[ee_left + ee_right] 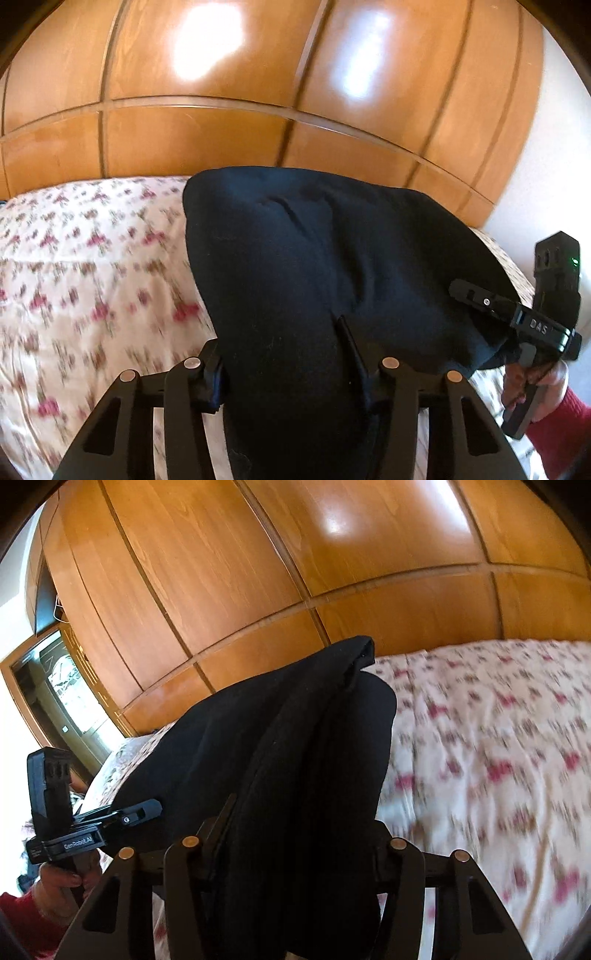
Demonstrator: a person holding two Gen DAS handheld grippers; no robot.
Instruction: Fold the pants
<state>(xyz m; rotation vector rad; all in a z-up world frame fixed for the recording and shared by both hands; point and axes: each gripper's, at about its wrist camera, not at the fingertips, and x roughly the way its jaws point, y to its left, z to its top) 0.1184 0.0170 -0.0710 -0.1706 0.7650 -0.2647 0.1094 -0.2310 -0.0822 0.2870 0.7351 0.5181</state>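
Note:
The black pants hang lifted above the flowered bedspread, stretched between both grippers. My left gripper is shut on one edge of the cloth, which drapes over its fingers and hides the tips. In the left wrist view my right gripper grips the pants' far right edge. In the right wrist view the pants bunch in thick folds over my right gripper, which is shut on them. My left gripper shows there at the left, clamped on the cloth's other edge.
A wooden wardrobe with glossy panels stands behind the bed. The bedspread spreads wide to the right in the right wrist view. A doorway with glass is at the far left. A red-sleeved hand holds the right gripper.

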